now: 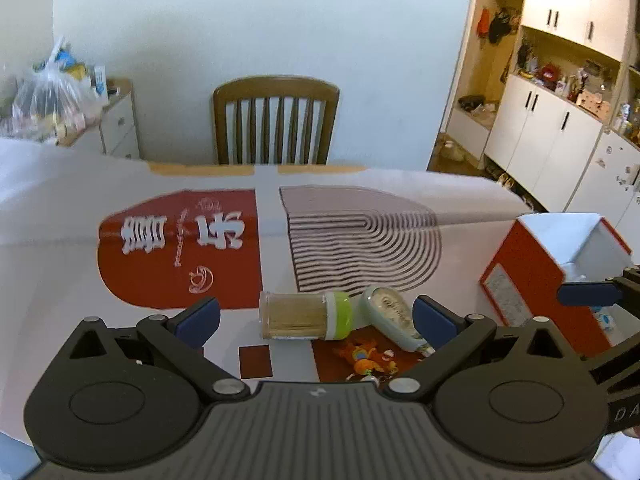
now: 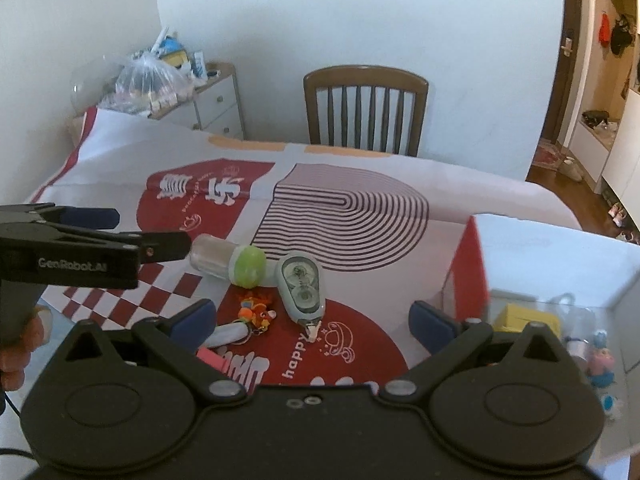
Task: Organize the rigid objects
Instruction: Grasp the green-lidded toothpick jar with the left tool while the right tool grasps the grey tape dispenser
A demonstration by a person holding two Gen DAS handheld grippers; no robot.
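Left gripper (image 1: 316, 318), jaws wide and empty, should straddle the toothpick jar (image 1: 304, 316) lying crosswise just ahead, clearing the correction tape (image 1: 390, 316) beside it

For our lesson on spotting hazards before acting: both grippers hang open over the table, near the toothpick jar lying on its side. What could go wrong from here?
1. The toothpick jar lies on its side, so a nudge from the open left gripper could roll it away.
2. The correction tape sits right beside the jar's green cap, so closing there might catch both.
3. The right gripper is close by; the two could collide.
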